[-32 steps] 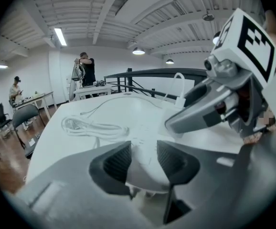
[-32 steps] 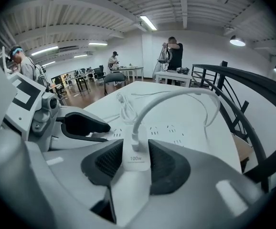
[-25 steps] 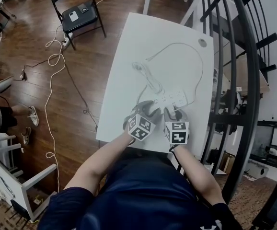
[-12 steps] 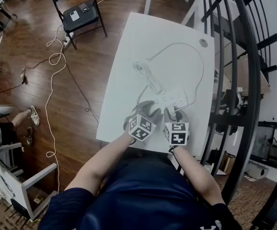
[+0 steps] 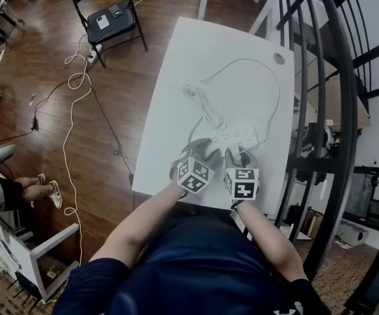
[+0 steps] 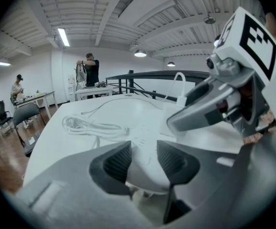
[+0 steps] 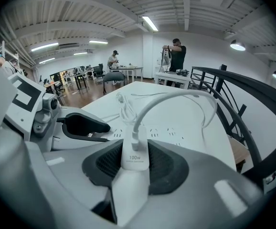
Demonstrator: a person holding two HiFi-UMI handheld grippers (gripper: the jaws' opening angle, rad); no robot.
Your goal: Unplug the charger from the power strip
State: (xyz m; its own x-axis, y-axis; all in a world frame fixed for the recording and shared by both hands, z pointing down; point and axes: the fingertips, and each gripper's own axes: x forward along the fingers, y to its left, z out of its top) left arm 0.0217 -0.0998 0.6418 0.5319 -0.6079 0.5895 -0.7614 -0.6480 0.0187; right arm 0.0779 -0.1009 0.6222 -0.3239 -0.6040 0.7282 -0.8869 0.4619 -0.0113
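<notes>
Closest in, my right gripper (image 7: 135,148) has its jaws at a middling gap. Both ribbed pads press the sides of the white charger (image 7: 134,160), which stands upright between them with its printed face towards the camera. Its foot is hidden behind the gripper body, so I cannot tell whether the prongs sit in a socket. A white cable (image 7: 181,93) leaves the charger's top just past the fingertips and arches up and off to the right of the jaws.

My left gripper (image 6: 143,151) has a narrow grip on the rounded near end of the power strip (image 6: 145,171), with one pad on each side. The rest of the strip runs on ahead of those jaws. The two grippers sit close side by side, and the right one's jaw reaches in just ahead and to the right of the left jaws.

Beyond the right jaws, the strip's sockets lie crosswise on the white table (image 5: 176,77). Ahead and to the left of the left jaws lies a loose bundle of white cord (image 6: 88,127).

Past the table's far end, a black folding chair (image 5: 107,18) stands on the wood floor (image 5: 45,77). A dark railing (image 5: 349,126) runs along the right of both grippers. Far ahead of the right jaws, a person (image 7: 176,56) stands at another table.
</notes>
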